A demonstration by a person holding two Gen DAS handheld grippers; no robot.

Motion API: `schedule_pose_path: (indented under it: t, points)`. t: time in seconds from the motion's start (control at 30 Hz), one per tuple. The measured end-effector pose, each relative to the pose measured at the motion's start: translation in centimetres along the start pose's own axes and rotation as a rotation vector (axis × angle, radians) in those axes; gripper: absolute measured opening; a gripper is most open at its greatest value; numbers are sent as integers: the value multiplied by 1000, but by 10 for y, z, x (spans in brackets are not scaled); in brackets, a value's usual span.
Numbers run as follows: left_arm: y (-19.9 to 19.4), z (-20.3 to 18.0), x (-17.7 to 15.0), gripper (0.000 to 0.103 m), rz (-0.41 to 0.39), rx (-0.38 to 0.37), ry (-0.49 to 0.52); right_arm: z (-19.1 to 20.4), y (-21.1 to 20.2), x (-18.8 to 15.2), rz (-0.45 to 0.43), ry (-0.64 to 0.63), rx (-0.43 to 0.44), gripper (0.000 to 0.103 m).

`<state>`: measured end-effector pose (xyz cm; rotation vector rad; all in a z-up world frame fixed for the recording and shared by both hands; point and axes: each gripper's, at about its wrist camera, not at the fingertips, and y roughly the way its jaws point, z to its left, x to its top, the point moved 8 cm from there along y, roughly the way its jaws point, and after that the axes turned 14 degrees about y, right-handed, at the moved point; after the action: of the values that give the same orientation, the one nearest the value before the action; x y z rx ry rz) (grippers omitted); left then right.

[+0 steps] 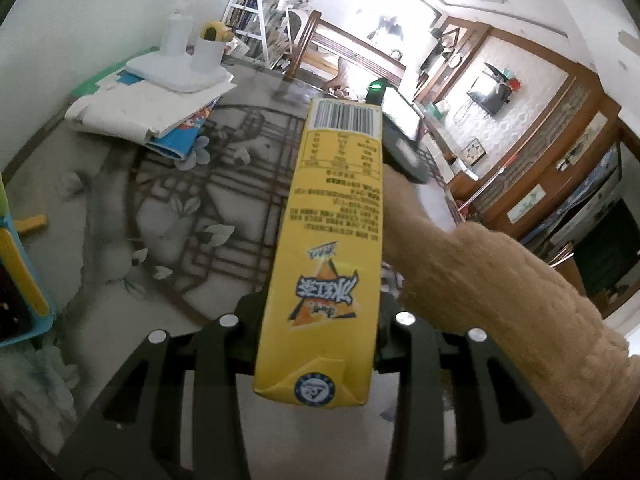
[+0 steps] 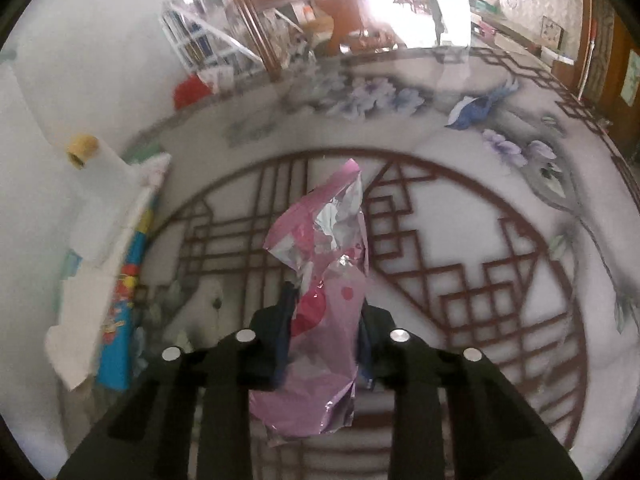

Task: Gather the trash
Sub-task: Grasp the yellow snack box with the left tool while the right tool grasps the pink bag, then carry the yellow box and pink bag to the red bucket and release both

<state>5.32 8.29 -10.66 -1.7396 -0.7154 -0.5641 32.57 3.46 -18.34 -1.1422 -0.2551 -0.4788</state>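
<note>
Left wrist view: my left gripper [image 1: 320,320] is clamped on a tall yellow drink carton with a barcode and printed text [image 1: 334,224]. The jaws stand partly apart, closed to the carton's width, both pressing its sides. The carton runs up the centre of the frame, its folded end nearest the lens at the bottom and the barcode end toward the upper middle, held clear above the table with a grey floral and brown lattice printed cover [image 1: 192,208].

Right of the carton, a tan knitted sleeve [image 1: 500,288] reaches from the lower right toward the frame centre; a dark device with a green light [image 1: 394,128] sits at its far end — partly hidden behind the carton.

At the upper left, a stack of paper and coloured booklets [image 1: 148,108] lies on the table, with a white tray carrying two white containers [image 1: 180,72] on top.

Right wrist view: my right gripper [image 2: 324,328] is closed tight on a crumpled pink foil snack wrapper [image 2: 324,280]. The wrapper stands between the fingers in the centre of the frame — its torn silver-lined top points upward, its lower end hangs toward the lens. I cannot tell whether it touches the table. The picture is slightly blurred.
</note>
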Motion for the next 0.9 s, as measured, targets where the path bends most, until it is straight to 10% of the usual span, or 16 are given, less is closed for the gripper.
schedule_pose_path:
  t: [0.47, 0.9]
  points:
    - [-10, -27, 9, 35, -44, 94, 176, -151, -242, -73, -53, -29, 138, 26]
    - [-4, -177, -27, 35, -34, -40, 368, -280, -386, -124, -260, 21, 41, 27]
